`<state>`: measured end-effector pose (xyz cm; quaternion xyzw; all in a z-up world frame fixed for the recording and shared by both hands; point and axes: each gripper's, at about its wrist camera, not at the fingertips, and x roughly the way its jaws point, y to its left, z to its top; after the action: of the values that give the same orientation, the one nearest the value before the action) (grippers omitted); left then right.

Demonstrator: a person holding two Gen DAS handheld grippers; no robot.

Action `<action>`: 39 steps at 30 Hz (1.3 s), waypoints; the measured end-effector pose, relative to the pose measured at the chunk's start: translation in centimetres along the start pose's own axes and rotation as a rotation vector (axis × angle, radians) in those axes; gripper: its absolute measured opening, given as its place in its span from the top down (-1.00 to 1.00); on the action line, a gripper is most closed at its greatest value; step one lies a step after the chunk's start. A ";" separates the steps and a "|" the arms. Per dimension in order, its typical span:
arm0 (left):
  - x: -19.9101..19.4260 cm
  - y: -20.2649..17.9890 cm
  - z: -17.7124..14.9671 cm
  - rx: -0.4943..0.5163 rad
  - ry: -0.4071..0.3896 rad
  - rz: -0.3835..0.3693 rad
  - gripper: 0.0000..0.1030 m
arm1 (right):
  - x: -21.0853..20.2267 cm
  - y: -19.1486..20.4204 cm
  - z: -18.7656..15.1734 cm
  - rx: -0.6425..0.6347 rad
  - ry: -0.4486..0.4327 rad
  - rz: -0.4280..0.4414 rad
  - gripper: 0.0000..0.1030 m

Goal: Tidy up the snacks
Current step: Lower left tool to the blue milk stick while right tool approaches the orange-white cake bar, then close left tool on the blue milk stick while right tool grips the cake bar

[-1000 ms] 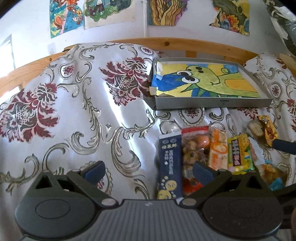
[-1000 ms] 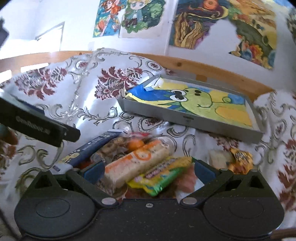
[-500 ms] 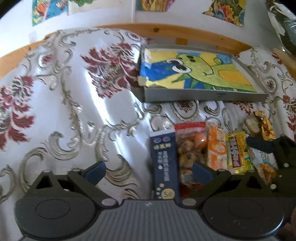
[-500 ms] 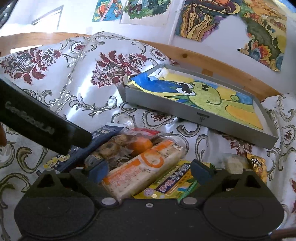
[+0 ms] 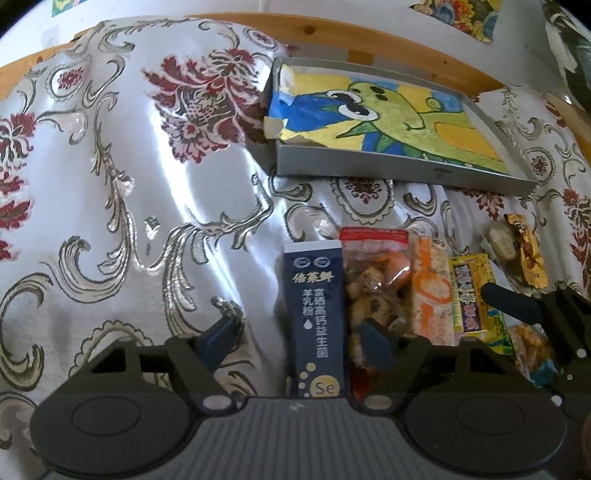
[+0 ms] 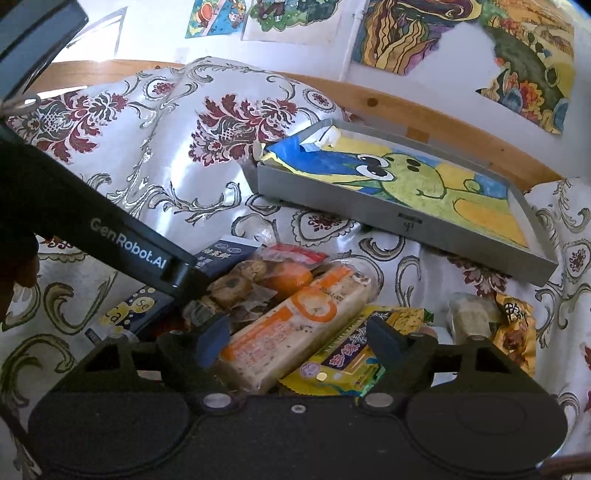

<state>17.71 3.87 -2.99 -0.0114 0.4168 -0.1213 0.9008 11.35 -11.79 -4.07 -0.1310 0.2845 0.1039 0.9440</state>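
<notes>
Down at the bottom of the left wrist view, the left gripper (image 5: 301, 341) sits with its jaws spread wide, straddling the near end of the dark blue packet (image 5: 317, 317) without touching it. In the right wrist view the right gripper (image 6: 299, 341) is just as wide, gripping nothing, its fingers either side of the near ends of the orange and white bar (image 6: 295, 328) and the yellow packet (image 6: 347, 354). The snacks lie side by side in a row on the floral cloth (image 5: 129, 192): blue packet at the left, then a clear bag of mixed bites (image 5: 373, 280), the orange and white bar, the yellow packet. Further right in the frame, a small pale snack (image 5: 500, 242) rests beside a gold wrapper (image 5: 526, 254). Beyond the row, toward the upper right, a shallow grey tray (image 5: 369, 168) lies on the cloth, lined with a green cartoon drawing (image 5: 391, 122). Behind it runs a wooden rail (image 6: 424, 110), and colourful pictures (image 6: 399, 33) hang on the wall above.
</notes>
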 end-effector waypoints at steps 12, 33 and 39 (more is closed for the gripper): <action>-0.1 -0.2 -0.2 0.027 -0.010 -0.018 -0.26 | -0.8 0.5 -0.5 -0.013 -0.002 -0.009 -0.43; 0.0 -1.8 -0.1 0.070 -0.026 -0.020 -0.06 | 0.4 -0.6 -0.1 0.028 0.028 0.004 -0.36; 0.4 -1.5 0.0 0.046 -0.010 0.006 -0.12 | 0.8 -0.4 0.0 0.022 0.043 0.050 -0.22</action>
<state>17.63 2.35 -3.15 0.0098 0.4095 -0.1279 0.9032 12.10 -12.08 -4.49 -0.1155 0.3092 0.1214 0.9361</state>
